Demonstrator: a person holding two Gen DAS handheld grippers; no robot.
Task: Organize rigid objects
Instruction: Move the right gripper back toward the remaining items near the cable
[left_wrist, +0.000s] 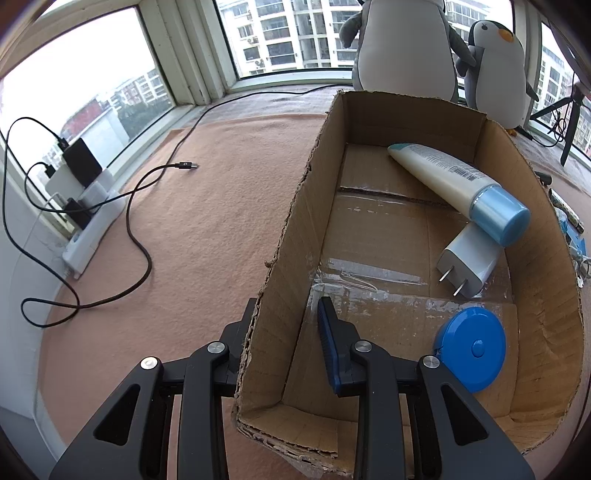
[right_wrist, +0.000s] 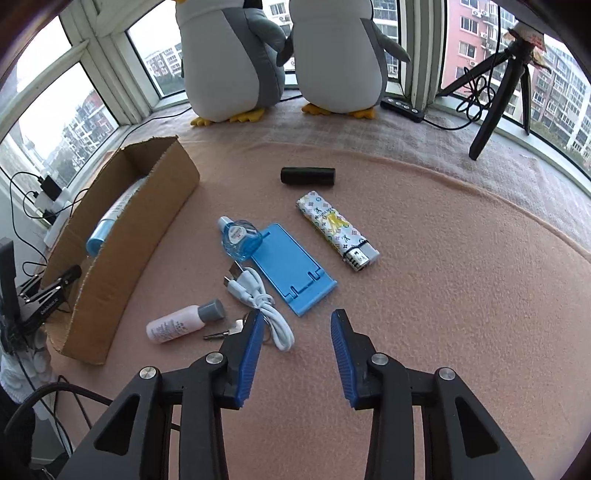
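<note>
While the left gripper (left_wrist: 286, 343) is straddling the near left wall of the cardboard box (left_wrist: 295, 236), one finger outside and one inside, we cannot tell whether it is actually pinching the wall; the right gripper (right_wrist: 297, 350) is hovering spread wide and empty over the pink blanket (right_wrist: 443, 295).

Nearest its fingers, at lower centre of the right view, the white cable (right_wrist: 258, 299) is lying coiled; it is limp, so we are judging it best pinched across the bundle. Just left, the small pink bottle (right_wrist: 177, 325) looks light and smooth, likely to roll; we would take it across the body, not the grey cap. Above, the blue phone stand (right_wrist: 291, 266) is lying flat and stiff, so a long edge is the place to grip. The clear blue bottle (right_wrist: 238, 236) is touching its upper corner. Further up, the patterned lighter (right_wrist: 336, 230) is hard and slick, best grasped across its narrow sides. Farthest, the black cylinder (right_wrist: 308, 177) may roll away.

Inside the box, the blue tape measure (left_wrist: 472, 347), white charger (left_wrist: 469, 262) and cream tube (left_wrist: 454, 184) are already lying.
</note>
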